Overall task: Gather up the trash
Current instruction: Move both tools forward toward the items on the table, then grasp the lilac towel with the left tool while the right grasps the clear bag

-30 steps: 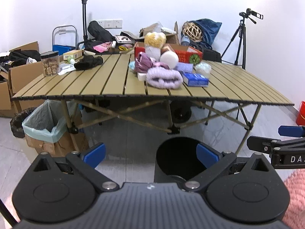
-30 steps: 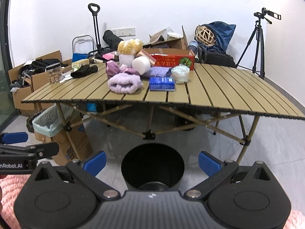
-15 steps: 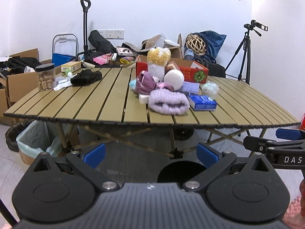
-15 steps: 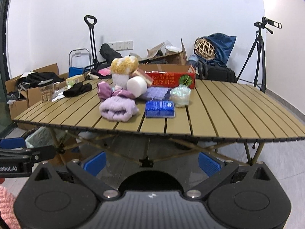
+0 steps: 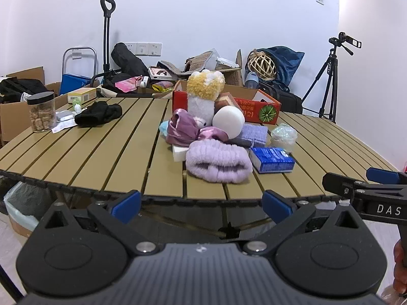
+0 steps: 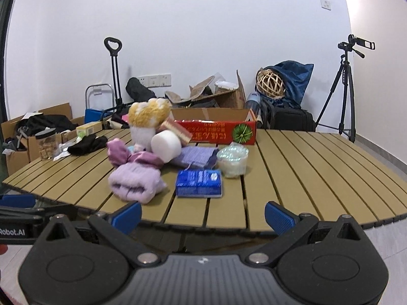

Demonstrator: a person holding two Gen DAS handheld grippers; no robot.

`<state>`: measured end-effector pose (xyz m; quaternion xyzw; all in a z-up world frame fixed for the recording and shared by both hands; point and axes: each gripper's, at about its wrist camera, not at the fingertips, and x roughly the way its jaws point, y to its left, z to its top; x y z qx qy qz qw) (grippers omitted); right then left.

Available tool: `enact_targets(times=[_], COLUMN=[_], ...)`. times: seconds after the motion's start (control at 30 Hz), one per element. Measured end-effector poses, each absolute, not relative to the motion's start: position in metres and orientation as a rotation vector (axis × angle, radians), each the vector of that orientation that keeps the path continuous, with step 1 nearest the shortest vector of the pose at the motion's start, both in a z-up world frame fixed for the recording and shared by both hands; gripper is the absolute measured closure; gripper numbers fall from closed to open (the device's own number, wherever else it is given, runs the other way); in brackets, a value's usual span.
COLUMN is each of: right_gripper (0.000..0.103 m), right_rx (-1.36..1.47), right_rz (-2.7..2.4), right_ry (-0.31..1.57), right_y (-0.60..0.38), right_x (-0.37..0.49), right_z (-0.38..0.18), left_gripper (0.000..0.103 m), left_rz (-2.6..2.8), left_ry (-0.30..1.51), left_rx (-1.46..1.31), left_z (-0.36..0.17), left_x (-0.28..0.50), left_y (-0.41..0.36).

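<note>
both grippers have risen since a second ago: the black bin on the floor that filled the lower middle of each view has dropped out of sight, and the slatted table [image 5: 106,152] top now lies level ahead

which item counts as trash is a judgement; the crumpled clear plastic cup [image 6: 232,161] looks the likeliest, with the blue packet [image 6: 199,183] just in front of it. taking the blue packet as landmark: the cup stands just behind it and slightly right, the lilac knitted hat [image 6: 136,181] lies just to its left, the white foam roll [image 6: 166,145] and purple sponge [image 6: 197,156] sit behind it, and the red carton [image 6: 218,131] is further back still

the packet's long axis runs left to right, across the line of the fingers. in the right wrist view it lies almost dead ahead of the right gripper [image 6: 203,216], a little past the near table edge; in the left wrist view the same packet [image 5: 272,163] and cup [image 5: 284,137] sit off to the right of the left gripper [image 5: 202,203], so the right hand looks better placed for a straight forward reach

both pairs of tongs stand wide apart with nothing between them, hovering just short of the table edge; the right gripper's arm shows at the left view's right side
</note>
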<state>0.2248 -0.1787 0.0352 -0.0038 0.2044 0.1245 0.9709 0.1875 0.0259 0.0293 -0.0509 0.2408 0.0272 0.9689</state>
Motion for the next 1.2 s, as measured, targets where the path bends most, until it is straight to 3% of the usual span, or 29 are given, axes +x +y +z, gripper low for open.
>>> enact_targets(times=[1.2], right_gripper=[0.0], right_rx=[0.008], right_rz=[0.231], right_ry=[0.429], right_y=[-0.2], right_x=[0.374], right_z=[0.011], left_gripper=[0.0], left_rz=[0.098], left_ry=[0.551], left_rx=[-0.076], left_z=[-0.005], left_x=[0.343], left_y=[0.001])
